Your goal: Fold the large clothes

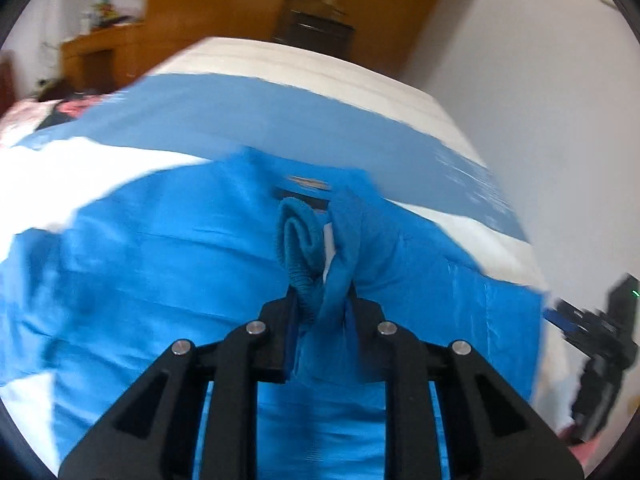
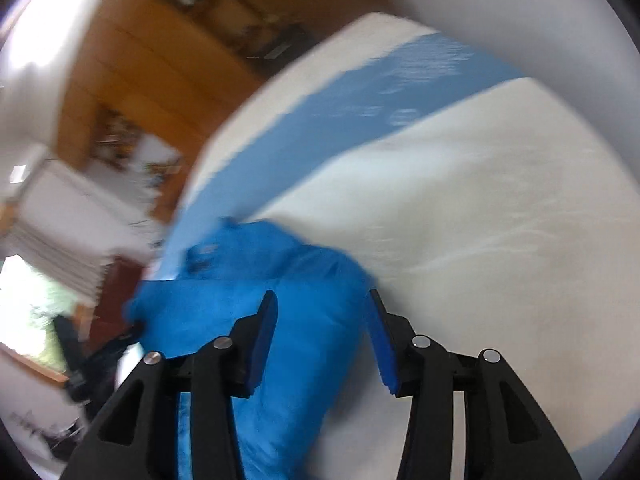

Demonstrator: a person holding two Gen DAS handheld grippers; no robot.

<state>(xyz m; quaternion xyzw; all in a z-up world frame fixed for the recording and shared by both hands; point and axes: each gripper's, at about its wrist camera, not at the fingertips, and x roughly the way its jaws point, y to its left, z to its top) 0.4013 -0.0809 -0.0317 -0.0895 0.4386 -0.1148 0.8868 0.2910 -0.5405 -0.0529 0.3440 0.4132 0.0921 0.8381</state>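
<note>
A large bright blue garment (image 1: 168, 264) lies spread over a white bed with a blue stripe (image 1: 304, 120). My left gripper (image 1: 320, 300) is shut on a bunched fold of the garment with a ribbed cuff (image 1: 300, 244) standing up between the fingers. In the right wrist view the same blue garment (image 2: 288, 320) lies bunched under my right gripper (image 2: 322, 304), whose jaws stand open with cloth between them but not pinched. The right gripper also shows in the left wrist view (image 1: 600, 344) at the far right edge.
The bed's white cover (image 2: 480, 220) stretches to the right, with its blue stripe (image 2: 360, 100) beyond. Wooden cabinets (image 1: 224, 4) stand behind the bed. A white wall (image 1: 540, 80) is on the right. A pink patterned cloth (image 1: 36, 112) lies at the bed's left end.
</note>
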